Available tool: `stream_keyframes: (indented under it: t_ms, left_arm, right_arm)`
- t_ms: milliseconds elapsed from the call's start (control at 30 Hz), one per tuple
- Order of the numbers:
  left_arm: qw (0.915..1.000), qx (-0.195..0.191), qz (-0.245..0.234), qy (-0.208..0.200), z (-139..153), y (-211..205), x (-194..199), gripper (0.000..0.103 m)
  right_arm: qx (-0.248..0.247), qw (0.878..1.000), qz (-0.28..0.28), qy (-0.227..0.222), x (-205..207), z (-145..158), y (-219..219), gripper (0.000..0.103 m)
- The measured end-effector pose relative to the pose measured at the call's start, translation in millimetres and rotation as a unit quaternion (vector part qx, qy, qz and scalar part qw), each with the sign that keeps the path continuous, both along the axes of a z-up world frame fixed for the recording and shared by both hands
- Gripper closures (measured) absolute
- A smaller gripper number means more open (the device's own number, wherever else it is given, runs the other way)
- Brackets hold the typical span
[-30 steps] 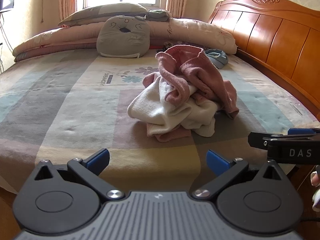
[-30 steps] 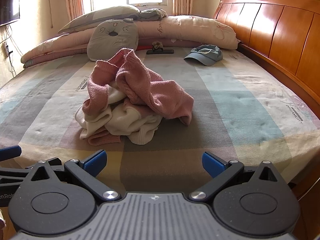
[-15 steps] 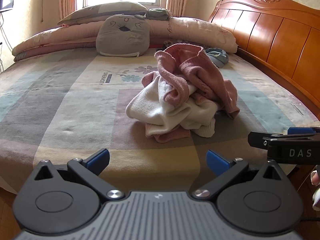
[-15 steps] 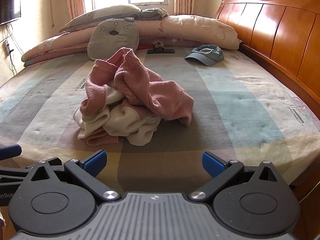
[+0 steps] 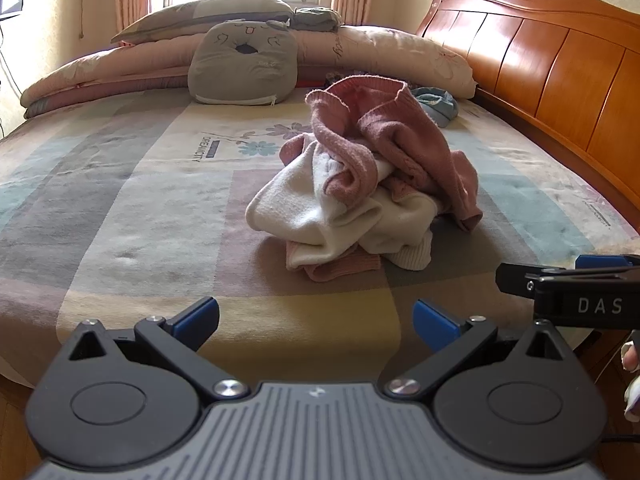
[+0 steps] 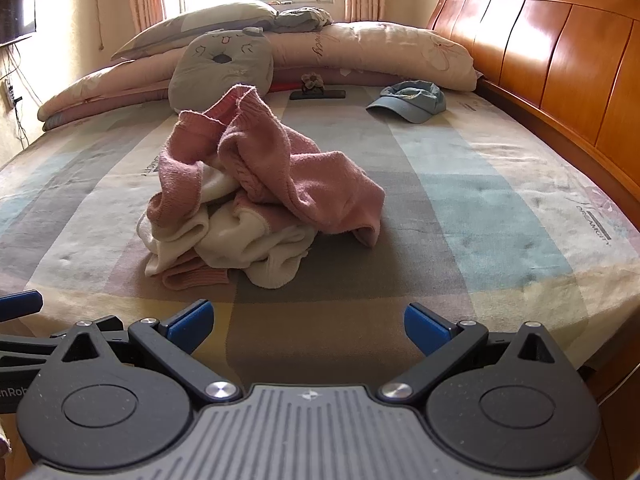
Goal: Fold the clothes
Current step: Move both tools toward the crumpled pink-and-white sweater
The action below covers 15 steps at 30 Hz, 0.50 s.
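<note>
Bedroom, bed (image 5: 120,208) with patchwork cover | clothes heap (image 5: 368,192), pink over white, mid-bed, apart from both tongs | left tongs (image 5: 316,316) and right tongs (image 6: 306,322) spread, empty, at near edge | risk: tangled layers, one pinch may drag several garments.
</note>
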<state>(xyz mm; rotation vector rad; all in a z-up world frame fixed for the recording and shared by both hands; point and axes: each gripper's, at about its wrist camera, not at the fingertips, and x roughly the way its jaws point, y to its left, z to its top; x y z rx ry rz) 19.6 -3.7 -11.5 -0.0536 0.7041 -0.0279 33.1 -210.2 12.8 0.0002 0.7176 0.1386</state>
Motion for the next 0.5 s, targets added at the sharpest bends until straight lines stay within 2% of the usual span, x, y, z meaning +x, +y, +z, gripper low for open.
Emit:
stream_keyframes:
  t_ms: [500]
  left_arm:
    - [1.0000,0.003,-0.003,0.009,-5.4,-4.2,8.8,0.001]
  right_arm:
    - [0.001,1.000,-0.007,0.010,8.8,-8.0,-3.1,0.000]
